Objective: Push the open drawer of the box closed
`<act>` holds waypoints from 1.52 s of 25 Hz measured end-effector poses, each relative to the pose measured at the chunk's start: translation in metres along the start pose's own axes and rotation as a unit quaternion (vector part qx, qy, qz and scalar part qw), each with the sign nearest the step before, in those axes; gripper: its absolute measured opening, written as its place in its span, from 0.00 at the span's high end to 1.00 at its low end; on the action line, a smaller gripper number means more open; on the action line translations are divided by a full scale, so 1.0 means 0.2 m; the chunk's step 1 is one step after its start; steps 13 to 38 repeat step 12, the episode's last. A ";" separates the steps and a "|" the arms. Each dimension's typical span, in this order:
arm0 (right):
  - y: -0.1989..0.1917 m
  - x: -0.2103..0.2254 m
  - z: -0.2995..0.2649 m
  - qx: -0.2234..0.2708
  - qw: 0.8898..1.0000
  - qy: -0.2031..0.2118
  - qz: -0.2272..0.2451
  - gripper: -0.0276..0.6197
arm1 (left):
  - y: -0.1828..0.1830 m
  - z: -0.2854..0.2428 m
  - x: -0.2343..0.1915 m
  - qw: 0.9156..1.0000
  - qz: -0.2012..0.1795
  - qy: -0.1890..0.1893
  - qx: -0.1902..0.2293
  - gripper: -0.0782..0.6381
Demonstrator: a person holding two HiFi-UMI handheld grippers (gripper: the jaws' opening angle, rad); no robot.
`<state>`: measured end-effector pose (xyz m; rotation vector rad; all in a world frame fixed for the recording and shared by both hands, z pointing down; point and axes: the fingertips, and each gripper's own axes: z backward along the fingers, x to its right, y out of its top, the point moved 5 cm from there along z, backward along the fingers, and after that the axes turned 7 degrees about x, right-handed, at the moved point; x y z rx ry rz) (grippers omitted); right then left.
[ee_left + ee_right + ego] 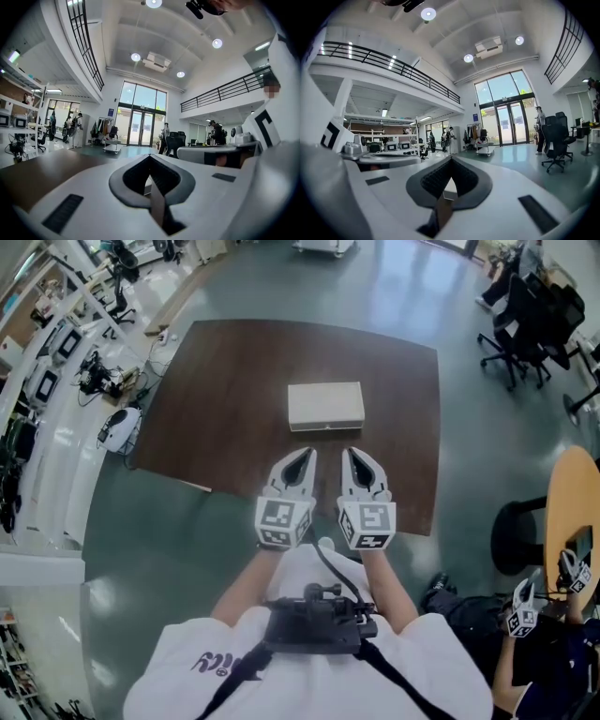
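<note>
A cream box (325,404) lies flat in the middle of the dark brown table (225,390). Its near side shows a thin strip, the drawer front (325,427); how far out it stands I cannot tell. My left gripper (309,454) and right gripper (345,452) hover side by side just short of that near side, not touching it. Both are shut with nothing in them, jaws meeting at the tips. In the left gripper view the left gripper (149,157) points level across the room. The right gripper (451,159) does the same in its own view, with a pale bit of the box (450,186) showing through its jaw opening.
Black office chairs (525,320) stand at the far right. A round wooden table (572,512) and another person holding grippers (522,610) are at the right. Benches with equipment and cables (94,371) line the left. The table's front edge (281,502) runs under my grippers.
</note>
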<state>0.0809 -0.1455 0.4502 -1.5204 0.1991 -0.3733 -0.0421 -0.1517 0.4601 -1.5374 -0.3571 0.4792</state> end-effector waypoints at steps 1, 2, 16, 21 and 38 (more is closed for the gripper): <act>0.01 0.00 0.01 0.004 1.000 0.000 0.003 0.95 | 0.01 0.01 0.00 1.000 -0.004 0.001 0.004 0.88; 0.02 0.00 0.02 0.008 1.000 -0.001 0.005 0.95 | 0.02 0.01 0.01 1.000 -0.007 0.001 0.007 0.88; 0.09 0.08 0.04 0.026 1.000 -0.013 0.008 0.95 | 0.12 0.01 0.03 0.999 -0.007 0.009 0.035 0.88; 0.09 0.08 0.04 0.026 1.000 -0.013 0.008 0.95 | 0.12 0.01 0.03 0.999 -0.007 0.009 0.035 0.88; 0.09 0.08 0.04 0.026 1.000 -0.013 0.008 0.95 | 0.12 0.01 0.03 0.999 -0.007 0.009 0.035 0.88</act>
